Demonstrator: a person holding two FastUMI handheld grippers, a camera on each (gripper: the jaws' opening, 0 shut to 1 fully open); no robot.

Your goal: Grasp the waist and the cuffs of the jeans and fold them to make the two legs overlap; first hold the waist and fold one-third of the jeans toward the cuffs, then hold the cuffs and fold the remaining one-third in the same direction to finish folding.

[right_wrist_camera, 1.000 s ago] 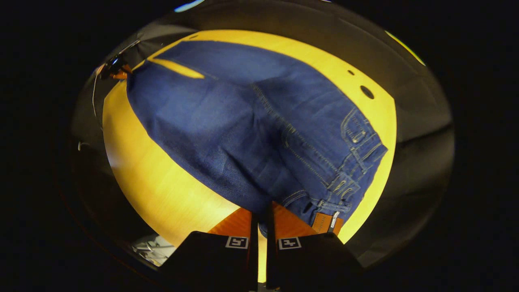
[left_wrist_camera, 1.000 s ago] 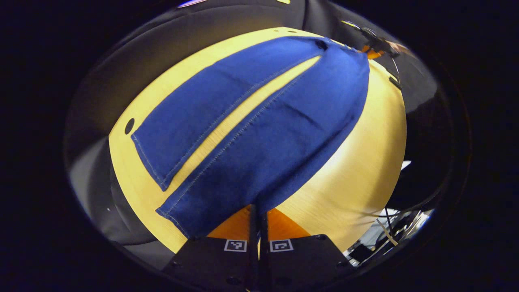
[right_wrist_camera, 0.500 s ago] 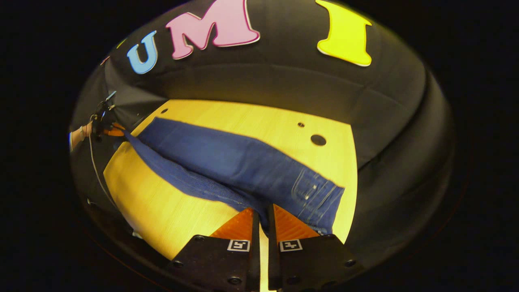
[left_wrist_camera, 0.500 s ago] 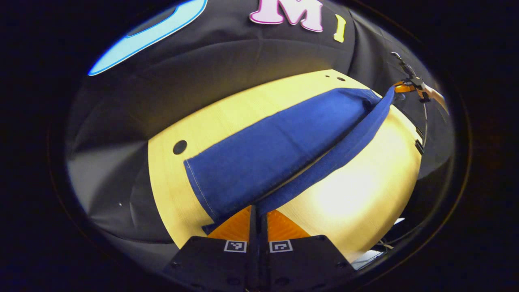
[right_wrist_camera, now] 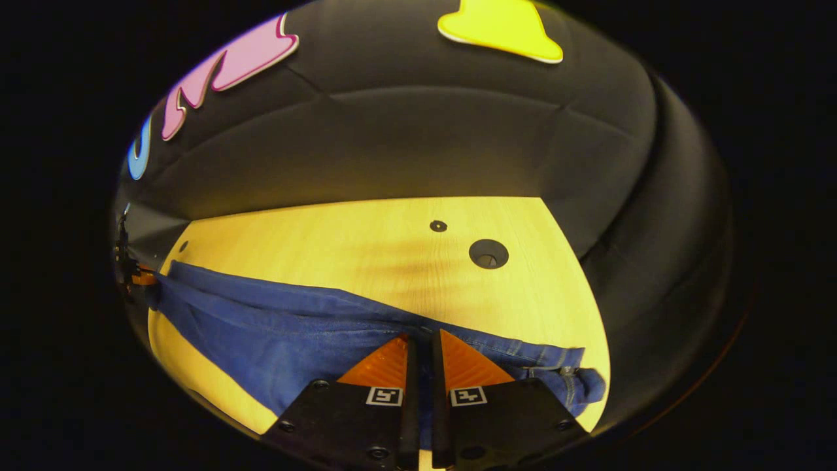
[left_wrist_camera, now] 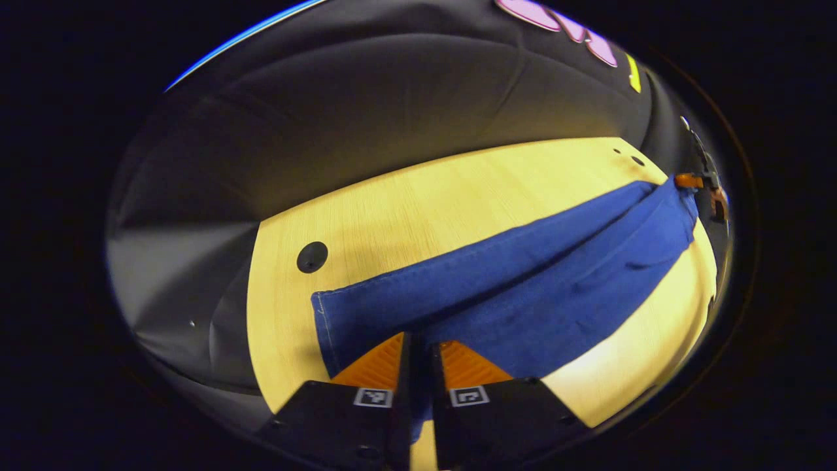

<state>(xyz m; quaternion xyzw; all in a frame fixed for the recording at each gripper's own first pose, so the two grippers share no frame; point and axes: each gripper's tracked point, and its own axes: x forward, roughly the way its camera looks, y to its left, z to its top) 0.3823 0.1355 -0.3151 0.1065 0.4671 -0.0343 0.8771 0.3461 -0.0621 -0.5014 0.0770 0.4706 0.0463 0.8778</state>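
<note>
Blue jeans (left_wrist_camera: 556, 288) lie lengthwise on the light wooden table (left_wrist_camera: 425, 209), one leg folded over the other. In the left gripper view, my left gripper (left_wrist_camera: 418, 341) is shut on the cuff end, with the cuff hem (left_wrist_camera: 322, 327) just to its left. My right gripper (left_wrist_camera: 701, 182) shows small at the far waist end. In the right gripper view, the right gripper (right_wrist_camera: 418, 340) is shut on the jeans (right_wrist_camera: 261, 333) at the waist, whose belt loops (right_wrist_camera: 569, 369) lie to its right. The left gripper (right_wrist_camera: 134, 278) holds the far cuff end.
A round hole (left_wrist_camera: 312, 256) pierces the table beyond the cuff. Near the waist end are a larger hole (right_wrist_camera: 488, 253) and a small one (right_wrist_camera: 438, 226). Bare table (right_wrist_camera: 327, 242) stretches between the jeans and the black cloth wall behind.
Both grippers have carried the near leg up and over onto the far leg, then come down low to the table. The gap between the legs has closed.
</note>
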